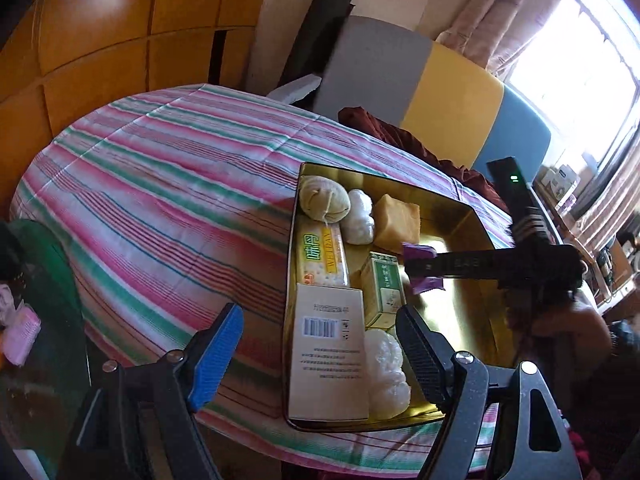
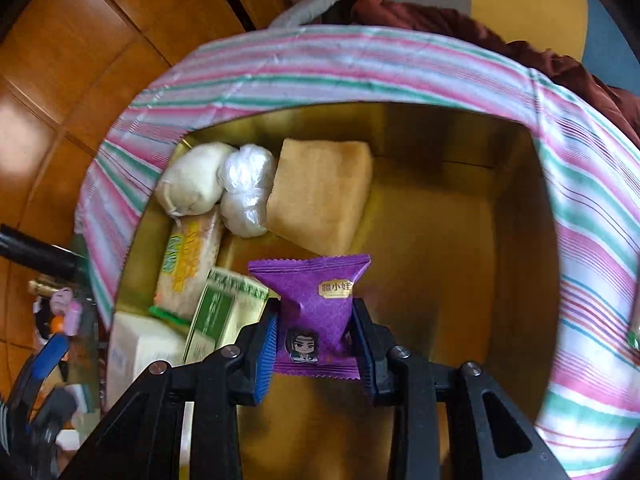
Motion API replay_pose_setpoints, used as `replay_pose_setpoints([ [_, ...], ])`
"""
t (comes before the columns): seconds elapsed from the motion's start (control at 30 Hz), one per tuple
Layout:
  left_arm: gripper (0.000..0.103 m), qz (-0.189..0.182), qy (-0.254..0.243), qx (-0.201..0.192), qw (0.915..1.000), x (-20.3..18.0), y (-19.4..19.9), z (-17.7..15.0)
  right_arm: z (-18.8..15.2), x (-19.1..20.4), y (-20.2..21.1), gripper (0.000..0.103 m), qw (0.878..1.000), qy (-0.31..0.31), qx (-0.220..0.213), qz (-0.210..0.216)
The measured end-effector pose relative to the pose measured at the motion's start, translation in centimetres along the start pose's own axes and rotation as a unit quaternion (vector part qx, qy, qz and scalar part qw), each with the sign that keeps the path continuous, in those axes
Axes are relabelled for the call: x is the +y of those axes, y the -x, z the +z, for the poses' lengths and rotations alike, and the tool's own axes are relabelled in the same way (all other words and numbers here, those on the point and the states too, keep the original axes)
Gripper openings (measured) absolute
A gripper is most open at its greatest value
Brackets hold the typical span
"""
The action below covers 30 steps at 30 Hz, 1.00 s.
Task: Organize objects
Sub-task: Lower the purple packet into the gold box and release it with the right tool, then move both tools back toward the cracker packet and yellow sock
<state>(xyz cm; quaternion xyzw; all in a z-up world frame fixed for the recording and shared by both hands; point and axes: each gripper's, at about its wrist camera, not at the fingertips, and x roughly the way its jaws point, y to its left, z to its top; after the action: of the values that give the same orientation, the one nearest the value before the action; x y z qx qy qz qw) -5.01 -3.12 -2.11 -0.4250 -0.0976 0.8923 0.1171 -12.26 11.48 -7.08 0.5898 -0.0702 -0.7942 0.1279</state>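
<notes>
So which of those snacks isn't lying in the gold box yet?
The purple packet. It hangs pinched in the right jaws above the gold box; the others lie on its floor.

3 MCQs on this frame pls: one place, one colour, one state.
1. Where does the gold tin sit?
A. on the striped cloth
B. on the wooden floor
C. on a chair

2. What colour is the packet in the right gripper?
A. green
B. purple
C. white

3. What state is the left gripper in?
A. shut on a box
B. shut on nothing
C. open, holding nothing

Key: 1 A, stripes surround the tin; 2 B, the wrapper between the fingers is purple; 3 C, its fingers stand apart with nothing between them.
</notes>
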Motion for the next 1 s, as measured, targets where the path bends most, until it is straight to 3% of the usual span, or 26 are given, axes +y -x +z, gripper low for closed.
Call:
replay_pose_setpoints([
  [0.17, 0.081, 0.005, -0.004, -0.002, 1.0000, 0.0, -0.2, -0.1, 0.8, 1.2, -0.9, 0.037, 1.000, 0.004, -0.005, 0.031],
  [0.2, 0.081, 0.006, -0.007, -0.003, 0.9999, -0.2, -0.2, -0.2, 0.8, 1.3, -0.7, 0.044, 0.999, 0.006, -0.011, 0.034],
  [0.23, 0.081, 0.007, -0.009, -0.004, 0.9999, -0.2, -0.2, -0.2, 0.7, 1.3, -0.3, 0.050, 0.999, 0.009, -0.017, 0.033],
  [0.37, 0.082, 0.014, -0.017, -0.010, 0.9997, -0.7, 0.1, -0.4, -0.3, 0.7, 1.6, 0.055, 0.999, 0.013, -0.037, 0.030],
  [0.4, 0.082, 0.017, -0.019, -0.013, 0.9996, -0.9, 0.2, -0.4, -0.7, 0.5, 2.2, 0.061, 0.999, 0.014, -0.042, 0.028],
  [0.6, 0.083, 0.035, -0.039, -0.030, 0.9982, -2.3, 1.1, -0.6, -2.9, 0.2, 5.5, 0.064, 0.997, 0.022, -0.068, 0.014],
  [0.7, 0.084, 0.037, -0.053, -0.039, 0.9971, -3.2, 1.7, -0.8, -4.2, 0.0, 6.9, 0.074, 0.996, 0.028, -0.084, 0.003],
  [1.0, 0.085, 0.034, -0.104, -0.052, 0.9927, -6.8, 2.8, -2.0, -8.8, -1.7, 11.3, 0.075, 0.991, 0.036, -0.126, -0.024],
])
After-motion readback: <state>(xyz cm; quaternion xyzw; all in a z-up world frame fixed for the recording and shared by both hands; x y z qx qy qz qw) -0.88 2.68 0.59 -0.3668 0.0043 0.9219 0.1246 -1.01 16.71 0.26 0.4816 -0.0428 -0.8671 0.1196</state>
